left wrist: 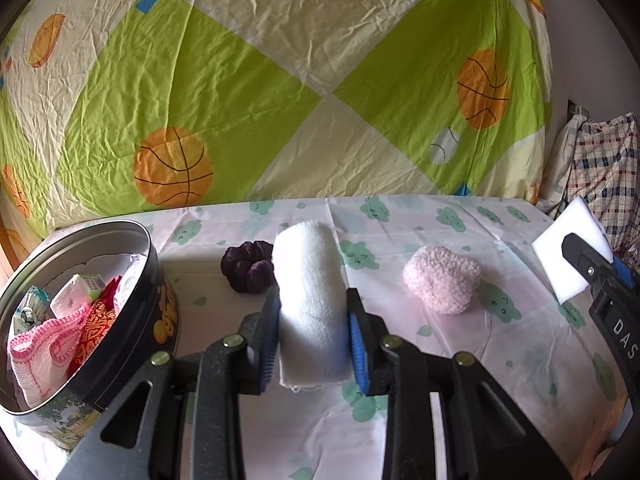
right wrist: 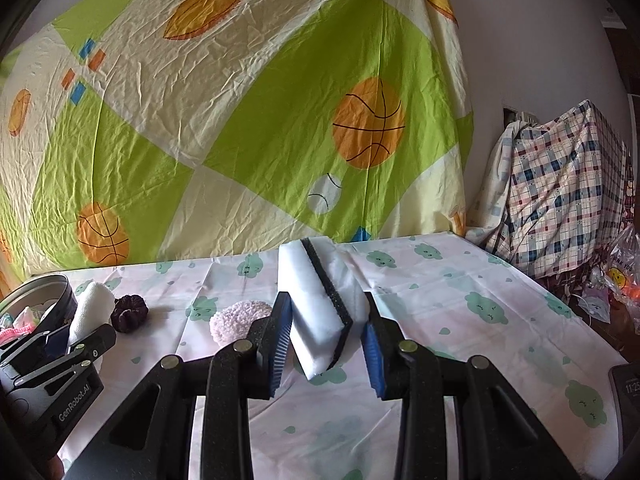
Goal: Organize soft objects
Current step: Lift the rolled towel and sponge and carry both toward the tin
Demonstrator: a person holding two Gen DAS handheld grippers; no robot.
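With a rolled white towel (left wrist: 310, 308) clamped in the left gripper (left wrist: 314, 336) and a white sponge block with a dark stripe (right wrist: 320, 312) in the right gripper (right wrist: 326, 338), the round black tin (left wrist: 132, 288) left of them is part-filled, while a purple scrunchie (left wrist: 248, 266) and pink fluffy pad (left wrist: 440, 280) ahead await.

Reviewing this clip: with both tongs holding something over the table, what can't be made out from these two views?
- Left wrist view: the tin's lower contents, hidden by its wall and the pink knit cloth on top.
- Left wrist view: the sponge's far end, covered by the right tongs.
- Right wrist view: the phone's screen, cut off by the edge.
- Right wrist view: most of the tin, cut off at left behind the left tongs.
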